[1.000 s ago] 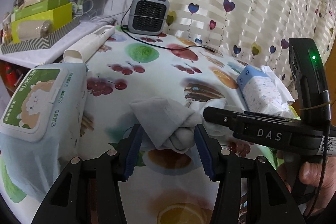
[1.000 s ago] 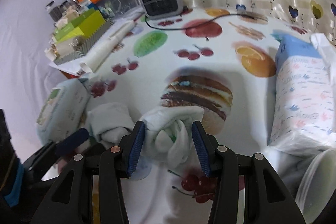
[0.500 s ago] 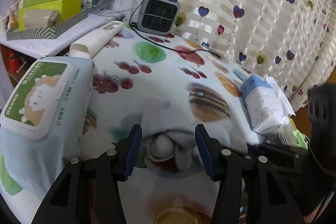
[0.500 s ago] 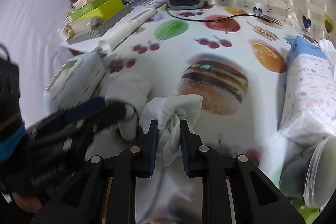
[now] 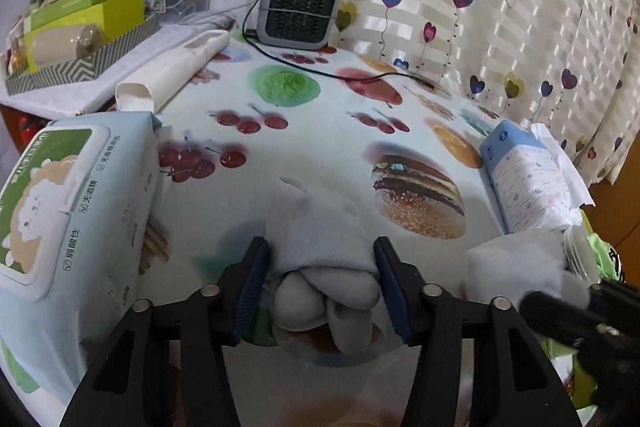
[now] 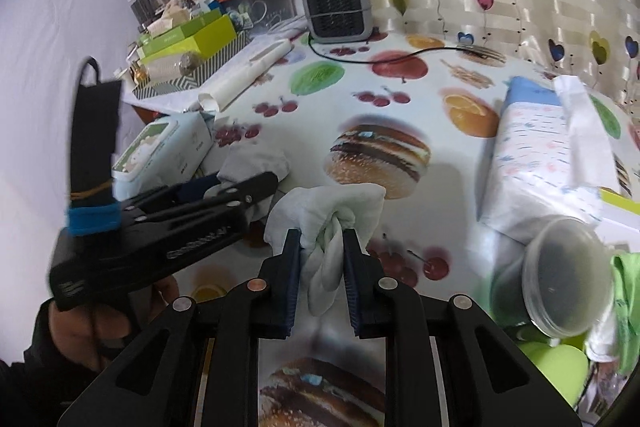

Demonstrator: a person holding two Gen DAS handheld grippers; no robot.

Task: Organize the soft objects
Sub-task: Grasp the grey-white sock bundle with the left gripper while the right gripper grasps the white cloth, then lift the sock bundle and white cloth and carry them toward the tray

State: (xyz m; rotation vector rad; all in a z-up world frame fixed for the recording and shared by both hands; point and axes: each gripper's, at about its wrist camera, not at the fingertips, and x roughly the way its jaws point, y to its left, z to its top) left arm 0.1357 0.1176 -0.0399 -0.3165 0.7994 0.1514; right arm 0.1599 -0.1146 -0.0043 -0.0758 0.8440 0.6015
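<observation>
Left tongs straddling bunched grey sock at 6 o'clock; pad contact unclear, grip not confirmable. Right tongs clamped on crumpled white cloth, lifted slightly off fruit-print desk. Probably early stage: both soft items in tongs, nothing stacked or sorted yet, placement left.

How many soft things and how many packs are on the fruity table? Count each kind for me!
Bundled socks: 2, a grey sock between the left gripper fingers and a white sock pinched by the right gripper
Wet wipes pack: 1
Tissue pack: 1
Total: 4
</observation>
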